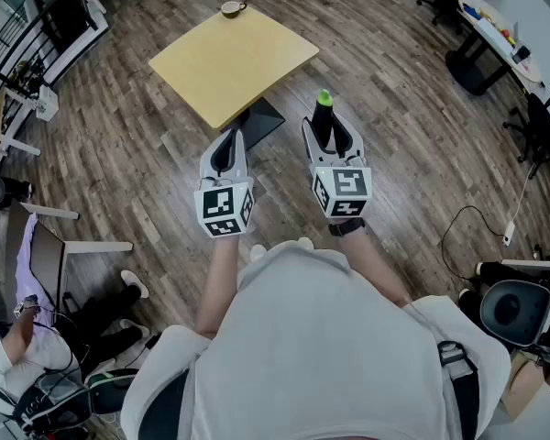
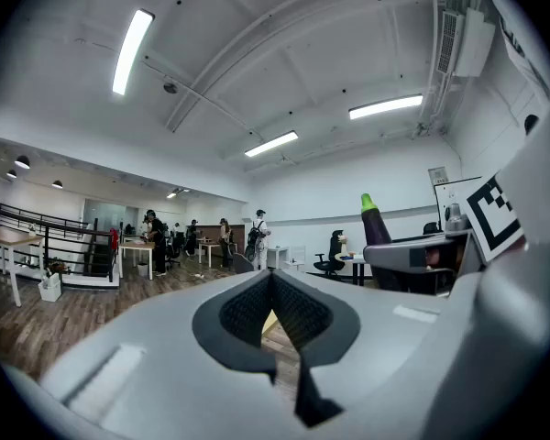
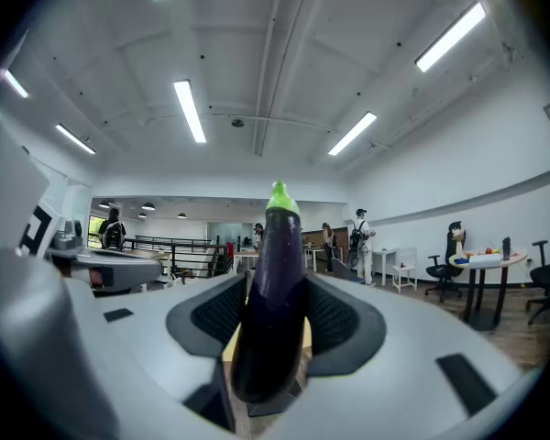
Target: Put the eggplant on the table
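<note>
A dark purple eggplant [image 1: 323, 115] with a green stem end stands upright between the jaws of my right gripper [image 1: 329, 125], which is shut on it. In the right gripper view the eggplant [image 3: 275, 310] fills the gap between the black pads. My left gripper [image 1: 230, 137] is held level beside it, shut with nothing in it; its pads meet at the tip [image 2: 271, 279]. The eggplant [image 2: 376, 229] also shows at the right in the left gripper view. The square yellow table [image 1: 257, 62] stands just ahead of both grippers, lower than they are.
A cup [image 1: 231, 8] sits at the table's far edge. The table's dark base [image 1: 261, 122] shows below its near corner. A person sits at a desk at lower left [image 1: 37, 337]. Office chairs [image 1: 536, 122] and a round table [image 1: 495, 26] stand at the right; a cable [image 1: 467, 223] lies on the wooden floor.
</note>
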Demonstrator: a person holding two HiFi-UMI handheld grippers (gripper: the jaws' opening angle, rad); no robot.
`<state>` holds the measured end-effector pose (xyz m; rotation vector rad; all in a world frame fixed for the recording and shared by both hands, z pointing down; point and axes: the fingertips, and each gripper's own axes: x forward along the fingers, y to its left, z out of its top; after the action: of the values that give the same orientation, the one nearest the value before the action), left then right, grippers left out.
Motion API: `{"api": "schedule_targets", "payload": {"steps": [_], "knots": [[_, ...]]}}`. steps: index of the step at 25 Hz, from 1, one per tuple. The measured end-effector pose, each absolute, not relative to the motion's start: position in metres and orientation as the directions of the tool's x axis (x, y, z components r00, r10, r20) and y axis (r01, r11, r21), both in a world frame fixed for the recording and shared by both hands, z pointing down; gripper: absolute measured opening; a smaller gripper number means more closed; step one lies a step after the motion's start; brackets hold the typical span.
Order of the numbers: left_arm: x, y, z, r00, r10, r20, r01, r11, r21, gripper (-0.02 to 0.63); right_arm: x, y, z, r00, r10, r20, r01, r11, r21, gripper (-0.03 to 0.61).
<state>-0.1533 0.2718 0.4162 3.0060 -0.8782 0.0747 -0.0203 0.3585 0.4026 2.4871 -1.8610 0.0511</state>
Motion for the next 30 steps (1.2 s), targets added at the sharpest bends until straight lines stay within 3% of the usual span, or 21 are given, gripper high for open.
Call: {"api": "schedule_targets", "payload": {"steps": [18, 30], "knots": [[-0.089, 0.286, 0.420, 0.810, -0.587, 0.000, -0.587, -0.809, -0.036, 0.009, 0.048, 0.376, 0.408, 0.295, -0.954, -0.043, -0.955, -0.294, -0.037, 0.192], [-0.036, 0.150, 0.427, 0.794, -0.607, -0.034, -0.607, -0.795, 0.002, -0.011, 0.090, 0.236, 0.425, 0.239, -0.971, -0.022, -0.970, -0.238, -0.047, 0.192]]}}
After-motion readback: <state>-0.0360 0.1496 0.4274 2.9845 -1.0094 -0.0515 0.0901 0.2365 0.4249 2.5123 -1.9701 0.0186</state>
